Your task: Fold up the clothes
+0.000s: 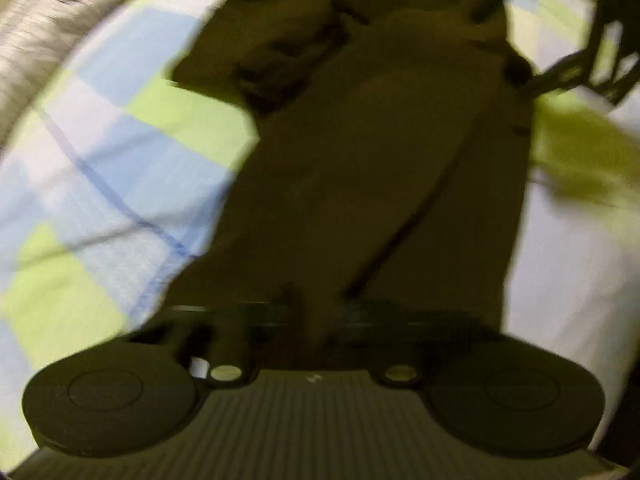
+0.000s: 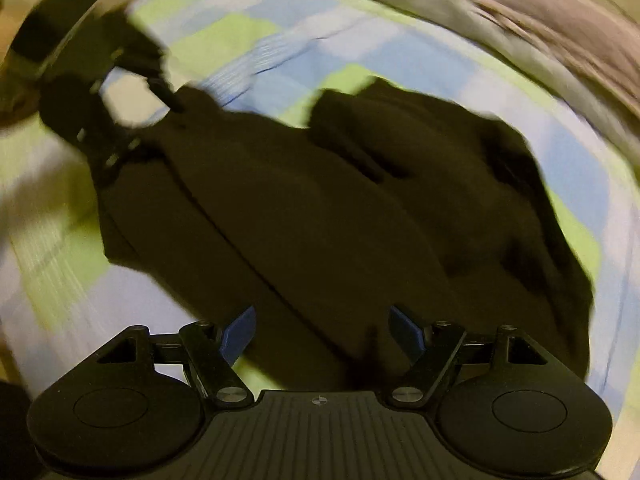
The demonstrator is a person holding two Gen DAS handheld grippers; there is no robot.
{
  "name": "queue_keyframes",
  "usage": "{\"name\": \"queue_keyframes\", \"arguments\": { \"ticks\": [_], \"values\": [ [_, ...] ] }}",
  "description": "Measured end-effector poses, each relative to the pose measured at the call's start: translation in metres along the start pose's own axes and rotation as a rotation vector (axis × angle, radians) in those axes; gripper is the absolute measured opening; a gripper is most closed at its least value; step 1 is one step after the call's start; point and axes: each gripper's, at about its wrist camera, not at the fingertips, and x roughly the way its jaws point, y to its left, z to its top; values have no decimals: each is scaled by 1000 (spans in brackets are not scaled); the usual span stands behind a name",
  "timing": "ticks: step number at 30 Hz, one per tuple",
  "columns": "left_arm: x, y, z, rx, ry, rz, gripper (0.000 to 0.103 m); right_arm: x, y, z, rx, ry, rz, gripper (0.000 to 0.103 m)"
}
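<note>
Left claw (image 1: 316, 312) pinches dark garment (image 1: 360, 160); right claw (image 2: 320, 332) spread wide.

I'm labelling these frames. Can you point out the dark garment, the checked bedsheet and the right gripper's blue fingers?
dark garment (image 2: 320, 216): right wrist view, middle of the cloth.
checked bedsheet (image 1: 120, 152): left wrist view, bare patch left of the garment.
right gripper's blue fingers (image 2: 240, 334): right wrist view, left finger's surface.
</note>
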Motion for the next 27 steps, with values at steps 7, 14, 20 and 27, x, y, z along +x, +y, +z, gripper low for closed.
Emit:
{"name": "queue_keyframes", "arguments": {
  "ticks": [7,14,20,27],
  "values": [
    [-60,-31,0,68,-80,-87,0,39,14,4,-166,78,-40,12],
    [-128,-138,31,150,-179,-370,0,-57,-9,-69,-108,113,-40,1],
    [-118,-253,88,189,-214,-580,2,-131,-48,-188,-40,274,-101,1],
    [-87,-240,106,54,-167,-424,33,-149,-114,-291,120,450,-283,2]
  ]
}}
